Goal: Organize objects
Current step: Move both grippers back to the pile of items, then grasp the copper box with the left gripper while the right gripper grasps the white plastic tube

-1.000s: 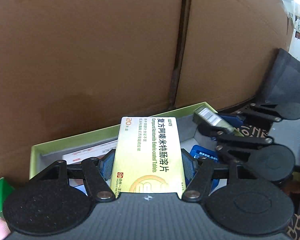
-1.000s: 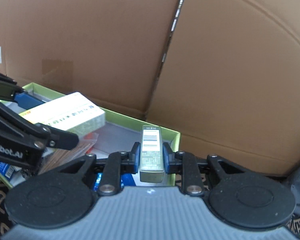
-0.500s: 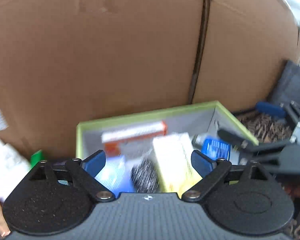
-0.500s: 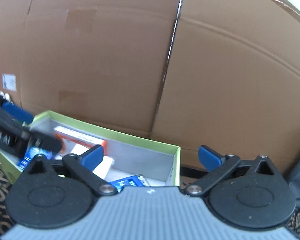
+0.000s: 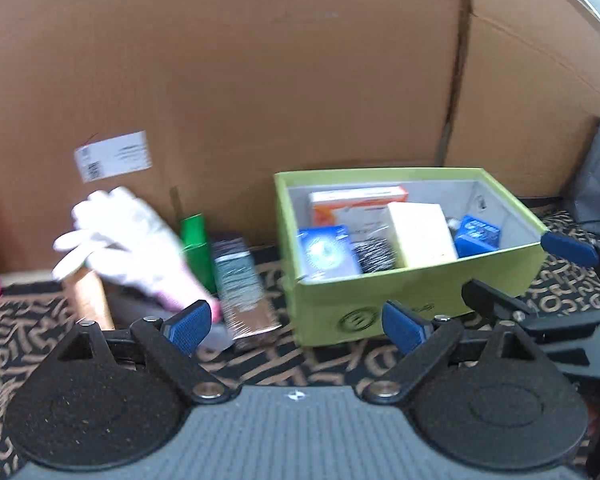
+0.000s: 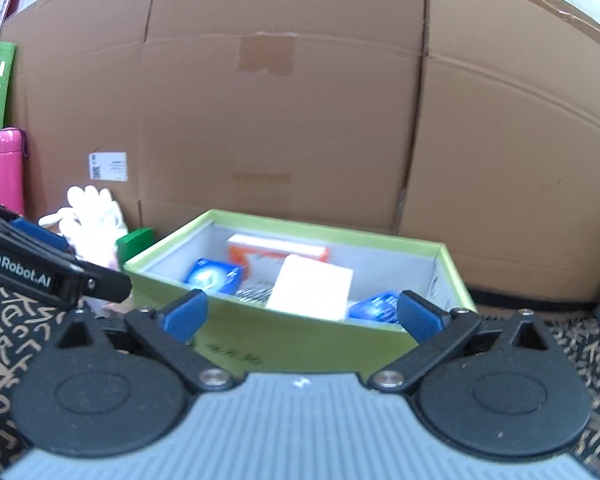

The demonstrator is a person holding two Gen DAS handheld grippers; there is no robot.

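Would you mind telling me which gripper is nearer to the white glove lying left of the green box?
Left. The left gripper sits just in front of the white glove; the right gripper faces the green box, glove far left.

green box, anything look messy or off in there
Somewhat. In the green box the pale yellow carton sits tilted across the other packs rather than flat. Nothing looks spilled or damaged.

Looks like a storeroom/packing spot: big cardboard cartons [image 6: 284,120] w/ shipping label, patterned mat [image 5: 20,340].
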